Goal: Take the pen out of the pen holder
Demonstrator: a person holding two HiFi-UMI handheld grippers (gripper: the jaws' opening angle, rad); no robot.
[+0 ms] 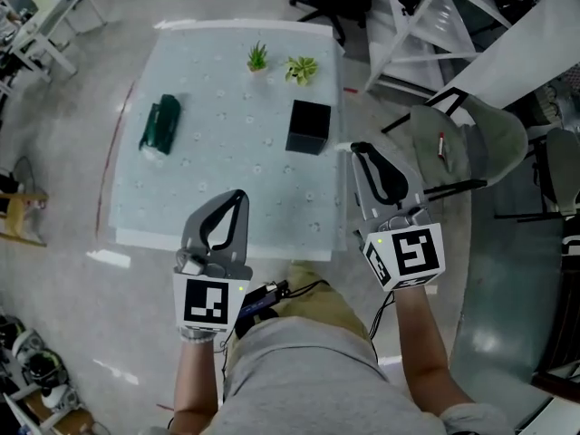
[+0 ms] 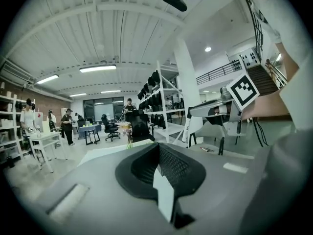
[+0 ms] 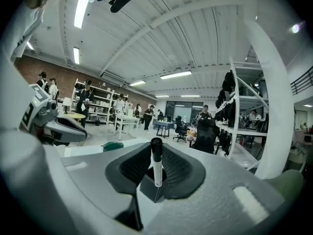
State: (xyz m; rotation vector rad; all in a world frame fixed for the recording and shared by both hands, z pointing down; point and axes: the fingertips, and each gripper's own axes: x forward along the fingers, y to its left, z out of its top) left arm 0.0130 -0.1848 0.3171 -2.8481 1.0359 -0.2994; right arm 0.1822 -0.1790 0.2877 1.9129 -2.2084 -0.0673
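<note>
The black square pen holder [image 1: 308,127] stands on the pale table [image 1: 227,152], right of its middle. My right gripper [image 1: 356,149] hovers just right of the holder, off the table's right edge. In the right gripper view a white pen with a black cap [image 3: 156,165] stands upright between the fingertips, and my right gripper [image 3: 155,153] is shut on it, with the holder [image 3: 149,190] low behind. My left gripper [image 1: 241,196] hangs over the table's near edge with its tips together and nothing in it. The left gripper view shows the same closed tips [image 2: 158,148].
Two small potted plants [image 1: 258,57] [image 1: 301,69] sit at the table's far side, and a dark green case [image 1: 160,123] lies at its left. A grey chair [image 1: 462,139] stands close on the right. Shelving and several people fill the room beyond.
</note>
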